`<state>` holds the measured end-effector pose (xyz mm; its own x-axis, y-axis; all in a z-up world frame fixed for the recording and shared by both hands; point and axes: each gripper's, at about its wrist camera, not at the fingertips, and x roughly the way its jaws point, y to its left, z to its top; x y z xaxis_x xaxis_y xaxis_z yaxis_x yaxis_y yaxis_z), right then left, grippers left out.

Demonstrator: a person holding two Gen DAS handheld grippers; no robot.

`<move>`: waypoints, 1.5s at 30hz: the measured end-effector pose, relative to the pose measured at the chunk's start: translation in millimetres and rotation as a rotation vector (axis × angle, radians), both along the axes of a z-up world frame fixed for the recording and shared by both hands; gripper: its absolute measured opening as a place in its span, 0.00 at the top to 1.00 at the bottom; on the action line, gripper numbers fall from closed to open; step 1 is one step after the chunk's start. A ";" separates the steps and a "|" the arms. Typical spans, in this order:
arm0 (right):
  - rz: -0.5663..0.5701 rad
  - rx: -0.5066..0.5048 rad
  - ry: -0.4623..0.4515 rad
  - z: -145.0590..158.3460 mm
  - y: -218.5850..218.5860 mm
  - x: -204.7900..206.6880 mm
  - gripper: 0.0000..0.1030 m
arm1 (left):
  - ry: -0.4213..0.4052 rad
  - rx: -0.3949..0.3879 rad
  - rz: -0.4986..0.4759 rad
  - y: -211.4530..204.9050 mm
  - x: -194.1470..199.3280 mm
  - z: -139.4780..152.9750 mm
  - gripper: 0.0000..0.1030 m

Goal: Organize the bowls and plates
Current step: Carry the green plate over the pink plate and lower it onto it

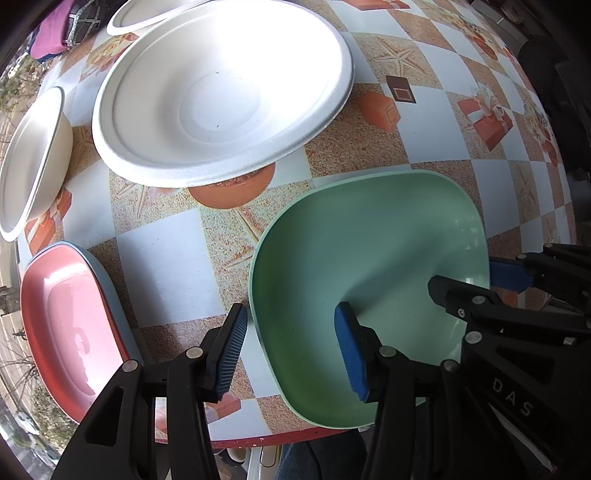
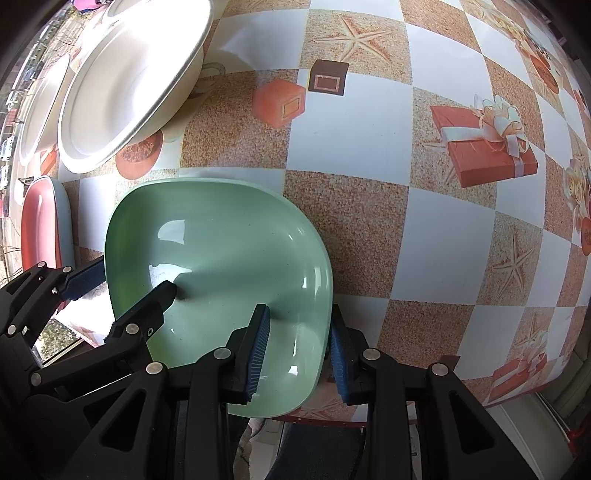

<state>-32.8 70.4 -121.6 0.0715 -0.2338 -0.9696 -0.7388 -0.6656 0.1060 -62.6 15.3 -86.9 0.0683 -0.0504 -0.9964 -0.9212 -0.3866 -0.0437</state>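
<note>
A green square plate (image 1: 369, 266) lies at the table's near edge; it also shows in the right wrist view (image 2: 221, 251). My left gripper (image 1: 291, 350) is open and straddles the plate's left rim, one finger inside and one outside. My right gripper (image 2: 299, 343) is open and straddles the plate's right rim in the same way. A large white plate (image 1: 221, 92) rests raised on something behind. A pink plate (image 1: 66, 325) stacked on a blue one lies at the left. A white bowl (image 1: 33, 162) sits at the far left.
The patterned tablecloth (image 2: 406, 147) covers the table, with open cloth to the right of the green plate. Another white plate (image 1: 147, 14) lies at the back. Pink and dark cloth (image 1: 62, 26) sits at the back left corner. The table's red front edge (image 1: 295, 435) is just below the grippers.
</note>
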 end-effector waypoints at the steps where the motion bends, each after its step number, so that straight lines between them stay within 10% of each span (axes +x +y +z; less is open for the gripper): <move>1: -0.001 0.000 0.000 0.0 0.0 0.1 0.68 | 0.000 0.000 0.002 0.2 0.0 0.0 0.49; 45: 0.087 -0.090 0.010 29.1 -25.4 -11.2 0.77 | 0.020 0.017 -0.019 -29.8 -4.6 32.3 0.59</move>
<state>-44.0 45.0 -92.5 0.0853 -0.3130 -0.9459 -0.6771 -0.7147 0.1754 -67.2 -14.5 -54.5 0.0475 -0.0348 -0.9983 -0.9291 -0.3685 -0.0313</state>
